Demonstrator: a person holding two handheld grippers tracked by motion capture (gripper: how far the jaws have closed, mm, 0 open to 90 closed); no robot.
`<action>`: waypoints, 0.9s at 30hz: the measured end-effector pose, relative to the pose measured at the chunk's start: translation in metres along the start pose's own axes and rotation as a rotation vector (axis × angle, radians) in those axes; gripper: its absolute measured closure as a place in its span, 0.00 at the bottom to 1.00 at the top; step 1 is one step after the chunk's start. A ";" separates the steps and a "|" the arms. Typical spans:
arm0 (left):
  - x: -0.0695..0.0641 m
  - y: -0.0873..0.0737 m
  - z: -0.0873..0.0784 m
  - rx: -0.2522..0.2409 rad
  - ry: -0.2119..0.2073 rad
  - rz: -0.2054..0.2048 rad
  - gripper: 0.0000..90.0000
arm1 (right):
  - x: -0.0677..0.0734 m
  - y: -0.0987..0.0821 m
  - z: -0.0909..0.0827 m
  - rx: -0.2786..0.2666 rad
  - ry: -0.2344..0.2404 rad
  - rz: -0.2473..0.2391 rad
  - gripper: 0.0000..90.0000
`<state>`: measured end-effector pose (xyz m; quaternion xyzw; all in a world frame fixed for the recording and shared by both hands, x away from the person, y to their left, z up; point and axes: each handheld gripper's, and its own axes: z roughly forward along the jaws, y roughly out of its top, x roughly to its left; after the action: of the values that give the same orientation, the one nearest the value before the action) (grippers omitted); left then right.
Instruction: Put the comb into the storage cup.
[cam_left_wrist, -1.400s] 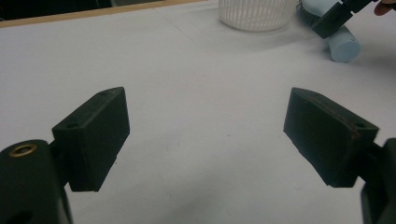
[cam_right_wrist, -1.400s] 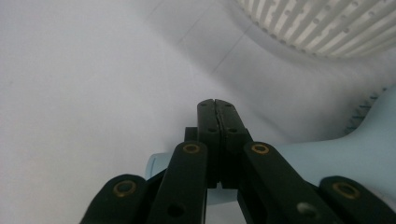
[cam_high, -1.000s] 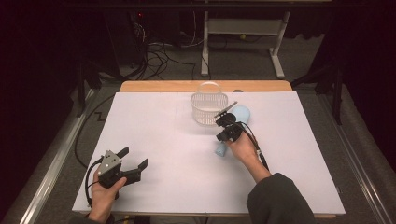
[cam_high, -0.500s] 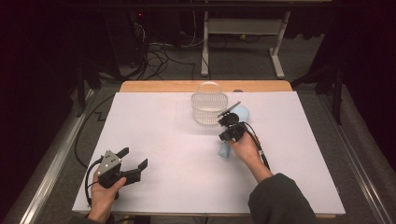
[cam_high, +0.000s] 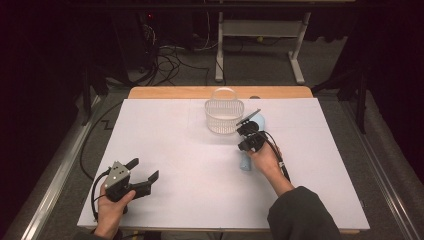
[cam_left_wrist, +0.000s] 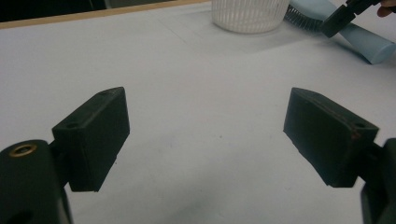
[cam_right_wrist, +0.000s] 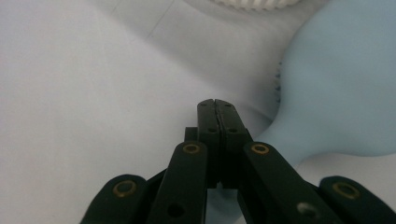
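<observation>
Currently: right hand-held gripper (cam_right_wrist: 216, 103) clenched empty beside light-blue hairbrush (cam_high: 248, 150) | hairbrush lies on surface (cam_high: 165, 145), right of white basket (cam_high: 224, 116), not yet grasped or binned | left hand-held gripper (cam_high: 144, 172) released, idle near-left.

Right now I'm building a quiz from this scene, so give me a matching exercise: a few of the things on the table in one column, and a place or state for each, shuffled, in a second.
Things:
1. left gripper
2. right gripper
3. white basket
4. light blue brush

Places or states:
A. lies on the white table beside closed jaws
B. jaws shut, nothing between them
C. stands near the far edge of the table
D. jaws open wide, near the front left of the table

Pairs: 1-D, 2-B, 3-C, 4-A
</observation>
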<state>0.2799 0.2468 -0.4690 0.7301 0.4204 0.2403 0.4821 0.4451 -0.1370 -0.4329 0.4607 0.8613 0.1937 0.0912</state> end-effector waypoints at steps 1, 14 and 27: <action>0.000 0.000 0.000 0.000 0.000 0.000 0.17 | 0.000 0.000 0.000 0.002 -0.003 0.009 1.00; 0.000 0.000 0.000 0.001 0.000 -0.001 0.17 | -0.007 0.000 -0.001 -0.030 -0.034 0.052 1.00; 0.000 0.000 -0.001 -0.002 -0.002 -0.001 0.17 | -0.009 0.002 0.004 -0.035 -0.068 0.076 1.00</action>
<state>0.2796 0.2472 -0.4688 0.7297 0.4201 0.2396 0.4833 0.4532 -0.1428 -0.4355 0.4978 0.8360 0.1965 0.1212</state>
